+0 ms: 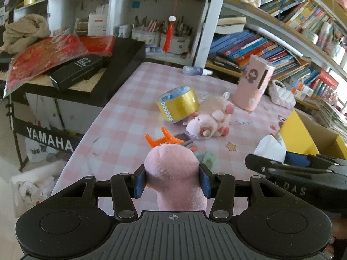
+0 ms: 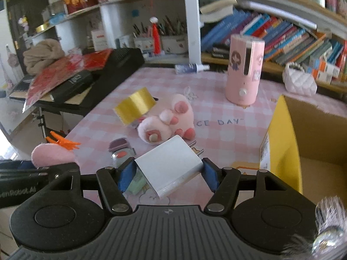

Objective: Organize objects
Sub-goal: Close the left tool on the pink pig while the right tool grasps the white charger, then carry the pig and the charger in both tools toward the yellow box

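Left claw (image 1: 172, 181) clamps soft pink plush piece (image 1: 173, 169) between blue pads. Right claw (image 2: 168, 174) grips white rectangular plug charger (image 2: 171, 169), prongs forward. Yellow-lined cardboard box (image 2: 282, 138) right of right claw; pink checked counter (image 2: 216, 91) beneath, gold tape roll (image 2: 135, 107) ahead.

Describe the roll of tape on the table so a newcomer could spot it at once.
On the pink checked tablecloth, look just left of the pink plush pig toy lying mid-table. The shiny gold roll of wide tape leans tilted against it, the only metallic gold thing among pink neighbours.
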The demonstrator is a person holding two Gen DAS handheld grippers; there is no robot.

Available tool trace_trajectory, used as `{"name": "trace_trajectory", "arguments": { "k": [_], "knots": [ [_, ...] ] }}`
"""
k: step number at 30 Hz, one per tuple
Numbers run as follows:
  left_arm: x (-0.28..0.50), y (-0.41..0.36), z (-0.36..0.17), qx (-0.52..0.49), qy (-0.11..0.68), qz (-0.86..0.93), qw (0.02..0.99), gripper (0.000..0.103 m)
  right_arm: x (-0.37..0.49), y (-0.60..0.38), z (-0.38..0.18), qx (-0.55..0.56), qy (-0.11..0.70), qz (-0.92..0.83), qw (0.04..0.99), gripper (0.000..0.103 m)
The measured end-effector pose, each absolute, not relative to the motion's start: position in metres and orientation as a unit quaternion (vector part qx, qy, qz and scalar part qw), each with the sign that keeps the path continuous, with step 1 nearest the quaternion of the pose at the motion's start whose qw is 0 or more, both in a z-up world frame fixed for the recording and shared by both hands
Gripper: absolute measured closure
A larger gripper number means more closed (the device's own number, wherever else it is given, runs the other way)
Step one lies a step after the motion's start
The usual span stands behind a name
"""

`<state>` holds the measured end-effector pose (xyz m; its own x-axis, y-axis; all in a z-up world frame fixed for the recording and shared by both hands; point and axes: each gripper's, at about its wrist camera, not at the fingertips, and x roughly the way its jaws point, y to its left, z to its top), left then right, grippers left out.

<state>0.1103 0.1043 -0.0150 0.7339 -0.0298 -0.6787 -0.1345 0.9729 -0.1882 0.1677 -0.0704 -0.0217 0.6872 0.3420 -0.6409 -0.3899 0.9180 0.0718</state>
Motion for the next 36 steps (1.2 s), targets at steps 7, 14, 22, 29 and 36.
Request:
{"name": "trace_trajectory", "arguments": {
  "k": [7, 14, 22, 29, 36],
  "knots": [
    [0.082, 0.103, -0.01, -0.107, 0.359, 0.007, 0.927, 0.056, 0.133, -0.077, -0.019, -0.031, 0.349, 0.182, 0.919, 0.04],
    [0.051, 0.096, -0.009, -0.093, 0.358, -0.022, 0.929, 0.056, 0.091, -0.081, -0.015, -0.023, 0.343, 0.166, 0.924, 0.04],
    [0.02, 0.079, -0.01, -0.072, 0.365, -0.067, 0.926, 0.056, 0.047, -0.095, -0.017, -0.003, 0.348, 0.129, 0.929, 0.04],
    [0.0, 0.056, -0.009, -0.051, 0.365, -0.113, 0.923, 0.056, 0.011, -0.118, -0.017, 0.018, 0.346, 0.088, 0.934, 0.04],
    [-0.013, 0.026, -0.009, -0.026, 0.365, -0.166, 0.916, 0.056, -0.023, -0.149, -0.017, 0.042, 0.344, 0.038, 0.937, 0.04]
  ]
}}
